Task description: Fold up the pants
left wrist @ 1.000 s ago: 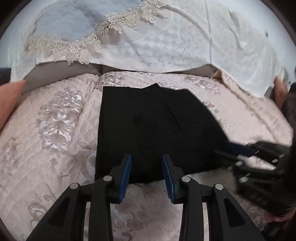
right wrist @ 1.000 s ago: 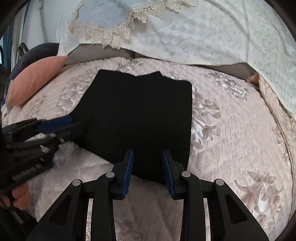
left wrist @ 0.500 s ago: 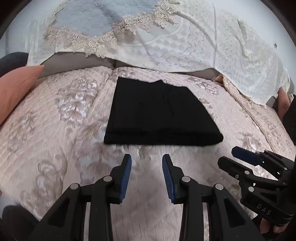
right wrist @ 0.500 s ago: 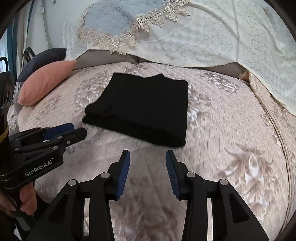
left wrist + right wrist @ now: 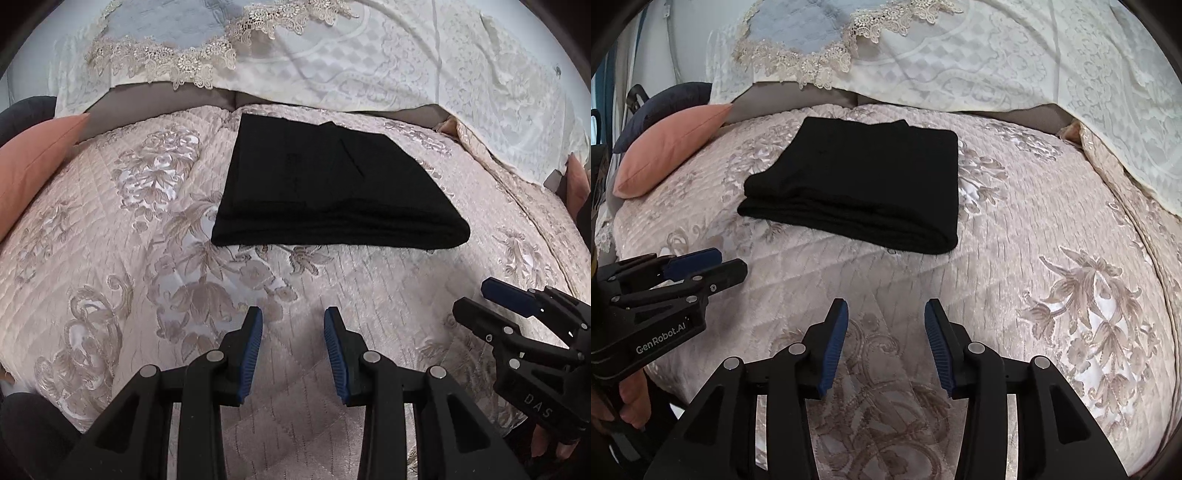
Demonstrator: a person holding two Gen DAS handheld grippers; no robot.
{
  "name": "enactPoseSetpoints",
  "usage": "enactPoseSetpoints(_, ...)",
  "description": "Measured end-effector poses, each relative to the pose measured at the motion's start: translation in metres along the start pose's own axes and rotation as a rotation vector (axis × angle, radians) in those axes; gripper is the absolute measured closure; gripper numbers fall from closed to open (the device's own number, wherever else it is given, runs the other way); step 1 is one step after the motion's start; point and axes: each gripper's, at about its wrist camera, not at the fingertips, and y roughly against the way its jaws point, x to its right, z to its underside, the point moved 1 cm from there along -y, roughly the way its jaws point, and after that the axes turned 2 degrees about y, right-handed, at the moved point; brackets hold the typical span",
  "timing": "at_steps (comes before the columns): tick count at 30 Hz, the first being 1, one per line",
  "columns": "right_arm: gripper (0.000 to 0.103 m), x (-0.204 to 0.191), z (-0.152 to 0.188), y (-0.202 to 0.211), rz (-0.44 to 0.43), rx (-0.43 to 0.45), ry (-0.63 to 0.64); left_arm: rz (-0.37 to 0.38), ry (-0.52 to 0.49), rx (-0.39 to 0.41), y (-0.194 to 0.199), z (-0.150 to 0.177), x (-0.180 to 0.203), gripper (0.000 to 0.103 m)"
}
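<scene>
Black pants folded, both claws clear: finish by leaving the stack alone

Black pants [image 5: 332,184] lie as a neat, thick rectangle on the far middle of the quilted bedspread [image 5: 110,258], with the rounded fold edge facing near and the layers stacked evenly. A pink cushion [image 5: 668,151] sits at the far left, well apart from them, and a white lace cover [image 5: 997,55] drapes along the far side.

The left claw [image 5: 293,350] hangs over bare quilt near the pants, its blue pads moderately apart with nothing between them. The right claw [image 5: 886,347] is just as empty, with a somewhat wider gap, and its jaws are opening. Each claw shows at the edge of the other's view, side by side and apart from the cloth.

Judging from the tidy stack, the folding looks done and the step in hand is the retreat. To do it well:

- Keep both claws off the near fold edge; a brush there could drag the top layer and spoil the alignment.
- Move away level or upward, not down into the soft quilt, which would tug the cloth.
- If a touch-up seems needed, the slightly uneven far edge is the only candidate; press lightly rather than pinch.
</scene>
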Motion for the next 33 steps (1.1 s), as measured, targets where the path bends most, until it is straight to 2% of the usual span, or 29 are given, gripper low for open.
enactPoseSetpoints(33, 0.059, -0.0026, 0.0004, -0.0043, -0.005, -0.025, 0.014, 0.018, -0.001, -0.028, -0.0008, 0.0029, 0.0001, 0.065)
